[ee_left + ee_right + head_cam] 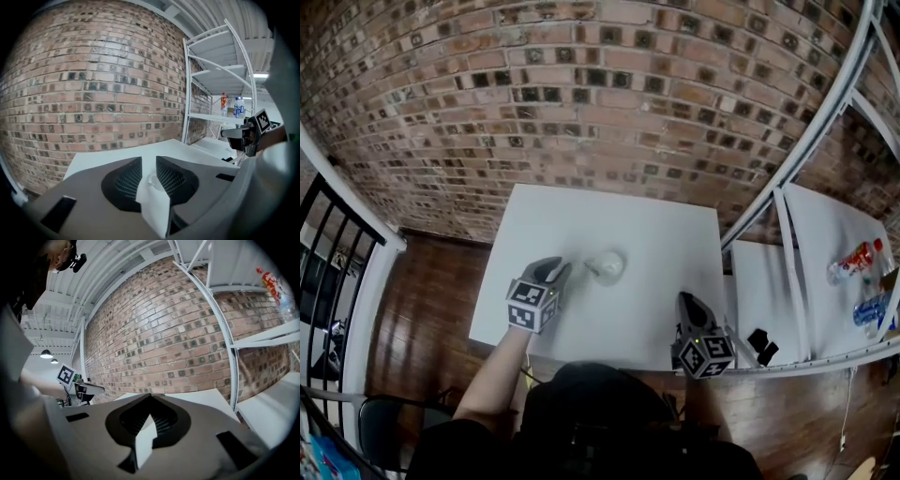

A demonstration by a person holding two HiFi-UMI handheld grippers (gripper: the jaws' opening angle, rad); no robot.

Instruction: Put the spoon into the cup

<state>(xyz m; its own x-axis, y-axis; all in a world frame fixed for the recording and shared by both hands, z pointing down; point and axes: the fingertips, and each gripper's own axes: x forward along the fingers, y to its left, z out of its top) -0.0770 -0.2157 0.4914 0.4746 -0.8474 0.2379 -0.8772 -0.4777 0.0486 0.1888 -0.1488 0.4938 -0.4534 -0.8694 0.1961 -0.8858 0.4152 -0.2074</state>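
White table (656, 234): cup (607, 266) just beyond left gripper's (562, 272) half-parted, empty fingers (127, 180), right gripper (687, 302) closed; spoon seemingly inside, withdraw next.

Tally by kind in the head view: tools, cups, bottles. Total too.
Tools: 2 (left tool, right tool)
Cups: 1 (cup on the white table)
Bottles: 2 (red-labelled bottle, blue-labelled bottle, both on the shelf)
Total: 5
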